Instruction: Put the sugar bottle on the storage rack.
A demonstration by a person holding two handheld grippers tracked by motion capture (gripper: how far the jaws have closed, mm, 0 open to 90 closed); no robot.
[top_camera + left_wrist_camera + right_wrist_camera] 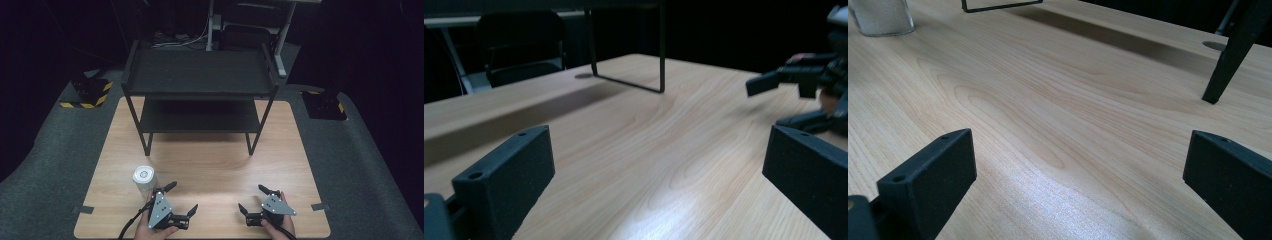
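Jar (143, 179): stands upright on the table (210, 165), near the front left, just beyond and to the left of the left gripper (181, 197); long axis vertical, white lid facing up.
Jar contents: clear glass body holding a white grainy fill, seen at the top left of the right gripper view (883, 17); fill level not readable.
Left gripper: held low at the front left edge of the table, jaws spread wide apart, gripping nothing; bare wood between the jaws in the left gripper view (659, 170); aimed toward the right and away from the jar.
Right gripper (253, 199): held low at the front right edge, jaws spread wide apart, empty; aimed left across the table; also seen at the right edge of the left gripper view (794, 100).
Shelf rack (200, 95): black, two tiers, stands on the far half of the table, well apart from the jar and both grippers; both tiers bare.
Obstructions: open table surface between jar and grippers.
Surroundings: grey carpet (45, 165) around the table; yellow-black striped blocks (90, 95) at the far corners; a dark chair (521, 45) beyond the table edge.
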